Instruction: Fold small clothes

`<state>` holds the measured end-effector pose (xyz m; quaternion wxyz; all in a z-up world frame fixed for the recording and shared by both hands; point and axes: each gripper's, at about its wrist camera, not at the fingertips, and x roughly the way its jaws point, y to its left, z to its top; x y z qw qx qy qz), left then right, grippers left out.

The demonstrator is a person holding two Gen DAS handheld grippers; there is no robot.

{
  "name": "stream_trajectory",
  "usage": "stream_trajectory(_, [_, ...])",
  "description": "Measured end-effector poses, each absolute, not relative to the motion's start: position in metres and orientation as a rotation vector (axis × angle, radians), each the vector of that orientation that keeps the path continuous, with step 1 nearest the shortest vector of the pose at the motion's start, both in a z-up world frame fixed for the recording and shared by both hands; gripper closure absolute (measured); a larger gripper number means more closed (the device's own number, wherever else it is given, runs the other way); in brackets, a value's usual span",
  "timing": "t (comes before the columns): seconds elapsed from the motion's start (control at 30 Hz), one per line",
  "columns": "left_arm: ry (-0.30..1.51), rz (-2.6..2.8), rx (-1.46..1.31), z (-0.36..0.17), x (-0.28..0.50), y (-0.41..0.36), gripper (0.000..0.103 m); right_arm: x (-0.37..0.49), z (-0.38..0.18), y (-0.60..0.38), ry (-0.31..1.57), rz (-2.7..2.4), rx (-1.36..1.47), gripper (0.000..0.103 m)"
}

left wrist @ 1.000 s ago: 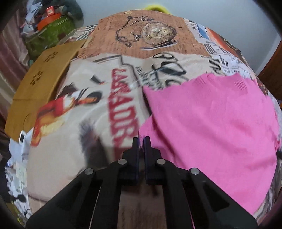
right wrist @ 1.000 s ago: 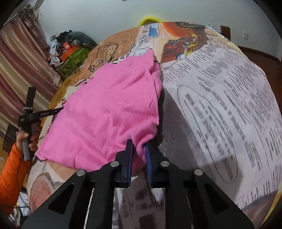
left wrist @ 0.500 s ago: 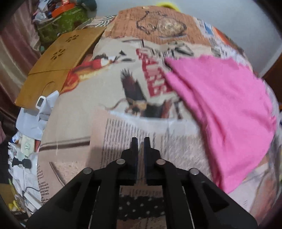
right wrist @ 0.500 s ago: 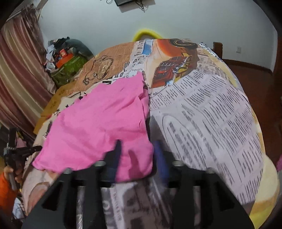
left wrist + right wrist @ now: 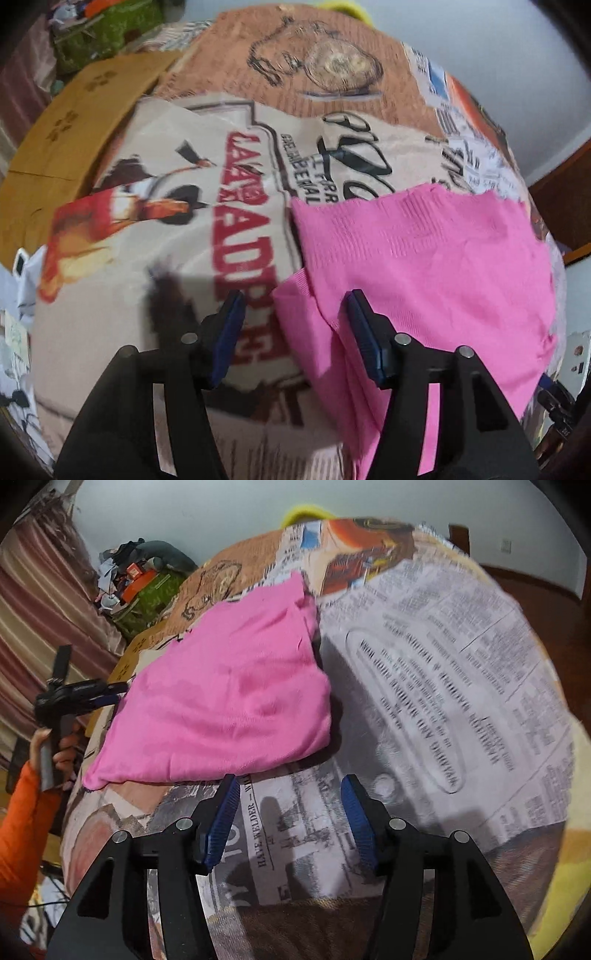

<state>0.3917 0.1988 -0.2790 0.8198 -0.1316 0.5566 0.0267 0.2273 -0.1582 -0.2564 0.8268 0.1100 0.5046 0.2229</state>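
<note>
Blue-padded black jaws of the left gripper (image 5: 293, 321) are seen opening, with a folded corner of the pink knitted garment (image 5: 424, 266) lying between them but not pinched. The right gripper (image 5: 290, 806) is likewise opening, and only the newspaper-print tablecloth (image 5: 443, 686) is framed between its pads; the garment's near edge lies just beyond its tips. The garment is spread flat on the tablecloth. At the far left of the right wrist view, a hand (image 5: 55, 746) in an orange sleeve (image 5: 22, 830) is seen gripping the left tool's handle.
</note>
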Motion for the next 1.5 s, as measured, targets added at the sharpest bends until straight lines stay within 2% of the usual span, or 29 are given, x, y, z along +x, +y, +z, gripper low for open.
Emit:
stream_trajectory(0.03, [1.163, 0.034, -0.251, -0.279, 0.393, 0.194, 0.077, 0.229, -0.257, -0.156, 1.071, 0.478, 0.236, 0.05])
stream_trajectory(0.07, [1.155, 0.011, -0.243, -0.279, 0.393, 0.19, 0.089, 0.231, -0.258, -0.154, 1.072, 0.483, 0.245, 0.05])
stream_trajectory(0.3, [1.132, 0.065, -0.128, -0.275, 0.381, 0.181, 0.094, 0.25, -0.262, -0.143, 1.036, 0.503, 0.291, 0.051])
stream_trajectory(0.33, [1.132, 0.071, -0.124, -0.275, 0.375, 0.183, 0.095, 0.253, -0.263, -0.142, 1.029, 0.506, 0.288, 0.067])
stream_trajectory(0.4, [1.132, 0.078, -0.126, -0.274, 0.36, 0.189, 0.095, 0.261, -0.266, -0.139, 1.038, 0.529, 0.281, 0.089])
stream_trajectory(0.67, [1.207, 0.043, -0.162, -0.275, 0.285, 0.19, 0.098, 0.294, -0.243, -0.133, 0.943, 0.513, 0.123, 0.091])
stream_trajectory(0.9, [1.195, -0.027, -0.179, -0.261, 0.236, 0.147, 0.098, 0.33, -0.213, -0.115, 0.854, 0.396, -0.045, 0.091])
stream_trajectory(0.97, [1.184, -0.057, -0.187, -0.256, 0.226, 0.138, 0.098, 0.33, -0.207, -0.118, 0.852, 0.383, -0.031, 0.088])
stream_trajectory(1.0, [1.181, -0.056, -0.183, -0.255, 0.223, 0.135, 0.098, 0.326, -0.205, -0.121, 0.858, 0.392, -0.005, 0.078])
stream_trajectory(1.03, [1.176, -0.054, -0.175, -0.253, 0.221, 0.133, 0.098, 0.317, -0.203, -0.125, 0.866, 0.41, 0.028, 0.064])
stream_trajectory(1.1, [1.169, -0.046, -0.162, -0.251, 0.216, 0.132, 0.098, 0.3, -0.202, -0.127, 0.87, 0.434, 0.042, 0.054])
stream_trajectory(1.3, [1.109, 0.041, -0.209, -0.234, 0.199, 0.156, 0.097, 0.229, -0.21, -0.114, 0.962, 0.577, 0.057, 0.047])
stream_trajectory(1.33, [1.097, 0.053, -0.221, -0.231, 0.196, 0.161, 0.097, 0.22, -0.213, -0.111, 0.98, 0.599, 0.071, 0.043])
stream_trajectory(1.5, [1.065, 0.117, -0.265, -0.224, 0.179, 0.185, 0.088, 0.183, -0.224, -0.086, 1.059, 0.701, 0.129, 0.042])
